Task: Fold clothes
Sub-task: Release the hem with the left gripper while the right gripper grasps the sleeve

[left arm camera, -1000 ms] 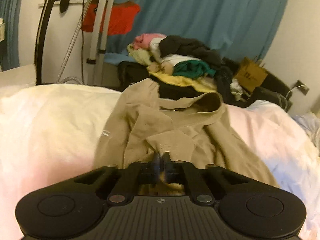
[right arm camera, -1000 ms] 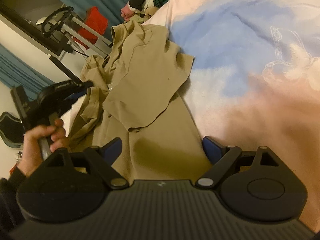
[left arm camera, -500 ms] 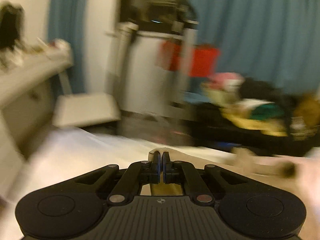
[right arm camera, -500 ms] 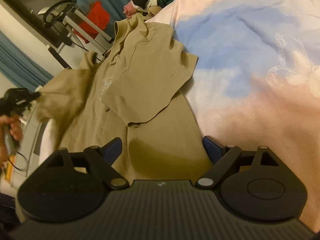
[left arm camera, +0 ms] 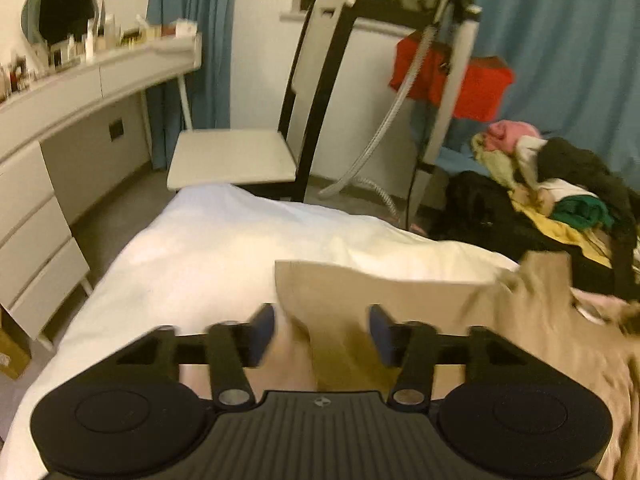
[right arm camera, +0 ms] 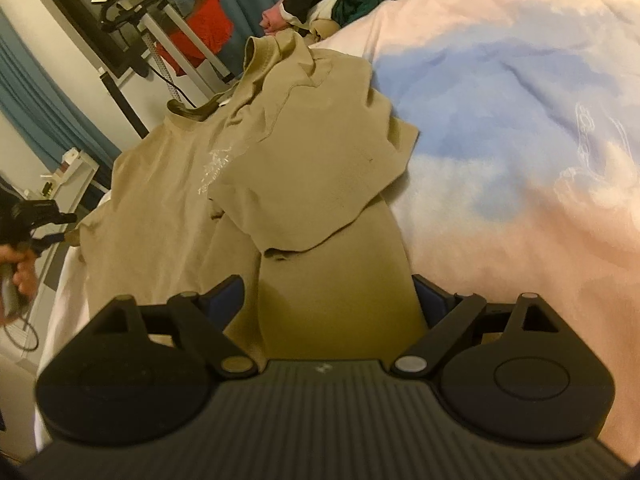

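A tan T-shirt [right arm camera: 172, 216] lies on the bed, chest side up, with a pale print near the middle. Its right sleeve [right arm camera: 320, 168] is folded in over the body. The other sleeve [left arm camera: 360, 292] lies spread out toward the bed's edge. My left gripper [left arm camera: 322, 330] hovers over that sleeve with its jaws opening; the cloth lies between the blue pads [left arm camera: 264, 328], which do not press on it. The right wrist view shows the left gripper [right arm camera: 40, 220] at far left in a hand [right arm camera: 16, 280]. My right gripper [right arm camera: 328, 300] stands open over the shirt's lower part.
A heap of mixed clothes [left arm camera: 560, 184] sits at the bed's far end. Beside the bed stand a white chair [left arm camera: 240, 156], a long white dresser [left arm camera: 60, 120] and a stand with a hose [left arm camera: 448, 80]. The pink and blue duvet [right arm camera: 520, 120] spreads to the right.
My left gripper drew the bunched left sleeve outward toward the bed's edge, then parted its jaws and let it go. The shirt's left side now lies flat. The right gripper stayed put.
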Action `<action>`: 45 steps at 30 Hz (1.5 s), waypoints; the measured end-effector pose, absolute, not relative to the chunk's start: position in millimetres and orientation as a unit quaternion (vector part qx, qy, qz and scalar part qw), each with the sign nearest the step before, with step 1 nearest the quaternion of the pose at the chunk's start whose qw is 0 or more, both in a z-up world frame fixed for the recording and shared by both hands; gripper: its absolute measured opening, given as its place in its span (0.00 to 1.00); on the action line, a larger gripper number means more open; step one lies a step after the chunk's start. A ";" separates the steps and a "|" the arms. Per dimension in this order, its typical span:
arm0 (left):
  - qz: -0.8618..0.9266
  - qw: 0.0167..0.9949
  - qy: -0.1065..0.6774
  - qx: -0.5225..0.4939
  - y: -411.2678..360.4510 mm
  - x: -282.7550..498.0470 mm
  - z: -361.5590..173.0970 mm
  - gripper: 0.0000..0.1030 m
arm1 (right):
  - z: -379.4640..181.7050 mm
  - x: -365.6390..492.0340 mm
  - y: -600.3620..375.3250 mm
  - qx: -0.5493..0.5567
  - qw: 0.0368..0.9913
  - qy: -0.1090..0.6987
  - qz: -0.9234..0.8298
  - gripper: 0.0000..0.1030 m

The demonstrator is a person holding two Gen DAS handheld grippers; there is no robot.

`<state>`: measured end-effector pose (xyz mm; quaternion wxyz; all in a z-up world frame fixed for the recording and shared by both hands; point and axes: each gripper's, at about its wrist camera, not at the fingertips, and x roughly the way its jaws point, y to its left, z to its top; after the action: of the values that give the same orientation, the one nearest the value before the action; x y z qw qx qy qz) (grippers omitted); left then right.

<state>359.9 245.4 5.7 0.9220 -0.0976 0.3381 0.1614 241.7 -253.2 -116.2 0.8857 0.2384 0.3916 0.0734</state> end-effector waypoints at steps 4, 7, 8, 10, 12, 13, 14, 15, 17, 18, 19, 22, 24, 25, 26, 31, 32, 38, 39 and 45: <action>0.130 0.942 0.301 -0.065 190.0 296.3 20.9 0.70 | -108.1 236.0 -249.7 0.222 0.897 0.375 0.077 0.87; 0.096 0.953 0.280 -0.067 143.2 240.0 31.3 0.75 | -99.7 227.6 -248.4 0.213 0.907 0.355 0.082 0.86; 0.084 0.955 0.276 -0.068 126.7 221.2 33.6 0.75 | -96.4 224.1 -248.0 0.209 0.910 0.347 0.083 0.86; 0.067 0.959 0.268 -0.067 94.2 185.8 36.1 0.76 | -89.5 216.9 -247.6 0.201 0.918 0.330 0.087 0.86; 0.046 0.960 0.265 -0.075 63.1 156.6 34.8 0.77 | -82.4 207.9 -247.8 0.193 0.926 0.311 0.092 0.86; 0.036 0.961 0.264 -0.080 48.4 144.1 33.2 0.78 | -78.8 203.2 -248.0 0.189 0.930 0.301 0.095 0.86; 0.027 0.961 0.262 -0.088 36.1 132.7 30.3 0.78 | -75.2 198.5 -248.1 0.185 0.934 0.291 0.097 0.86; 0.021 0.961 0.259 -0.091 25.8 121.5 27.4 0.78 | -70.9 192.7 -247.1 0.178 0.938 0.280 0.099 0.86; 0.014 0.961 0.259 -0.097 10.8 101.9 19.5 0.78 | -62.9 180.6 -243.9 0.163 0.946 0.261 0.102 0.86; 0.011 0.960 0.260 -0.100 6.0 93.8 14.9 0.78 | -59.5 175.1 -242.6 0.160 0.949 0.253 0.104 0.86; 0.008 0.959 0.262 -0.105 4.2 88.0 10.0 0.78 | -56.2 169.8 -241.3 0.158 0.951 0.244 0.106 0.86; 0.009 0.959 0.265 -0.098 4.8 73.2 -4.7 0.78 | -49.2 157.2 -236.6 0.141 0.959 0.221 0.110 0.86; 0.007 0.957 0.272 -0.098 10.6 72.2 -13.1 0.78 | -48.6 154.4 -236.9 0.139 0.961 0.214 0.109 0.86; 0.003 0.956 0.276 -0.102 13.0 72.2 -17.1 0.78 | -49.0 154.5 -238.3 0.143 0.961 0.213 0.107 0.86; 0.000 0.955 0.278 -0.105 14.7 71.6 -20.1 0.78 | -49.4 154.8 -240.0 0.147 0.960 0.212 0.105 0.85; 0.008 0.959 0.268 -0.090 16.6 75.1 -24.4 0.79 | -55.2 159.3 -247.2 0.166 0.958 0.211 0.101 0.80; 0.007 0.959 0.266 -0.091 16.7 75.8 -24.4 0.79 | -56.7 160.5 -247.9 0.168 0.957 0.212 0.100 0.78; 0.007 0.960 0.265 -0.096 20.5 81.5 -27.5 0.80 | -68.0 172.3 -259.4 0.202 0.950 0.217 0.097 0.68; 0.006 0.959 0.267 -0.099 21.3 82.8 -28.5 0.80 | -70.1 175.8 -264.7 0.216 0.947 0.217 0.094 0.66; 0.009 0.954 0.279 -0.108 22.8 89.5 -37.3 0.81 | -97.9 213.0 -321.3 0.333 0.911 0.237 0.053 0.63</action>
<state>89.5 22.8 -37.3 0.9543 -0.1080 0.2787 0.0094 213.0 -321.3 -97.9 0.9113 0.3327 0.2367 0.0533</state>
